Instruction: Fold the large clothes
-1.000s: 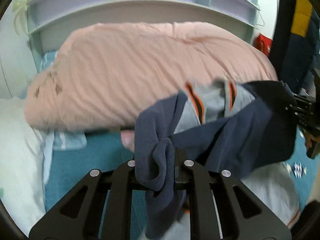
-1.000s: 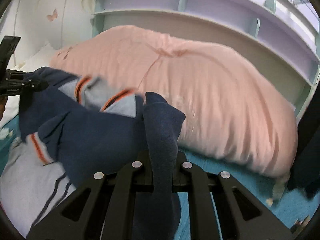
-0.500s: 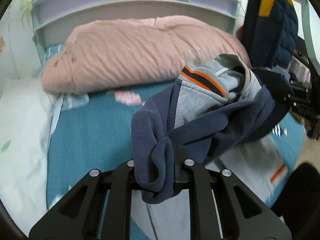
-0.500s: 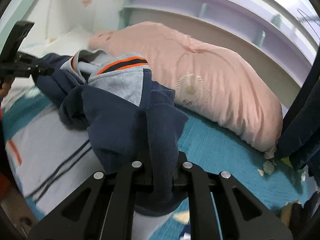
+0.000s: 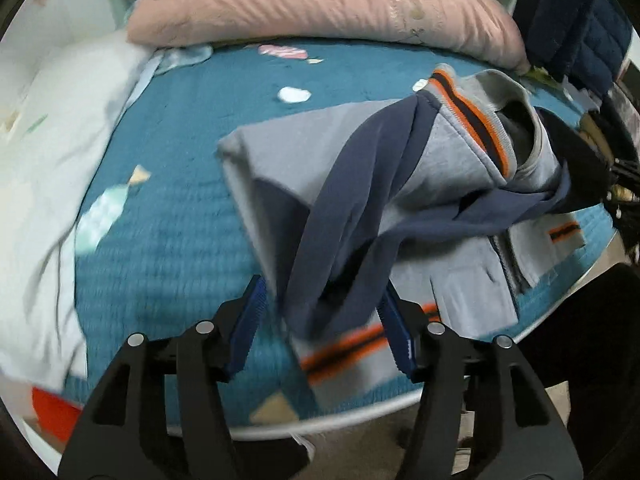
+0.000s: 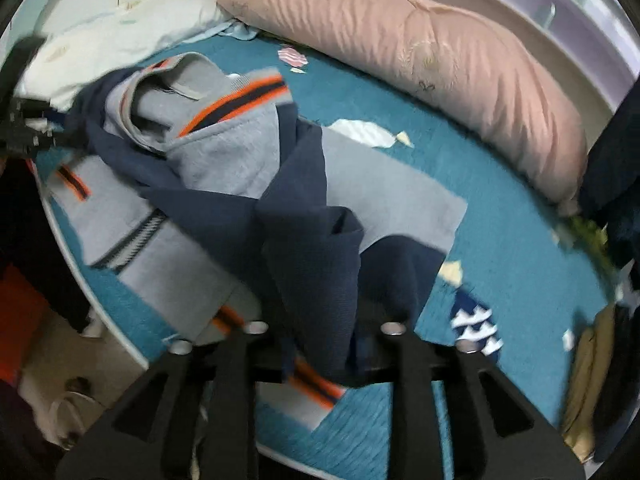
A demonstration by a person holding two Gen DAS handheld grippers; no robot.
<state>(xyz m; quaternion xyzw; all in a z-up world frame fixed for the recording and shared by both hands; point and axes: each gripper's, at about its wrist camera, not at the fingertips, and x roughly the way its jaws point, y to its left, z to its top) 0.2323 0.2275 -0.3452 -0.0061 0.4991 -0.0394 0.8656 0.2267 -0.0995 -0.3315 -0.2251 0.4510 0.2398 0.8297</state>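
A grey and navy sweatshirt [image 5: 352,160] with orange stripes lies on the teal bedspread [image 5: 180,200], its collar end folded back over its body. My left gripper [image 5: 322,326] hangs over the bed's near edge. Its jaws are opening, and a navy fold of cloth hangs loose between the blue pads [image 5: 248,320]. In the right wrist view the same sweatshirt [image 6: 224,160] spreads out ahead. My right gripper [image 6: 324,328] is opening too, with navy cloth draped between its fingers and hiding the pads.
A long pink quilt [image 5: 320,0] lies along the far side of the bed below a lilac headboard shelf [image 6: 560,12]. White bedding [image 5: 48,140] lies at the left. A dark jacket [image 5: 580,20] hangs at the right. The bed's white rim [image 5: 360,412] runs just below the grippers.
Both grippers came back from the pink quilt toward the bed's near edge and lower, carrying the sweatshirt's top over its body. Their jaws, shut on navy cloth before, now stand apart.
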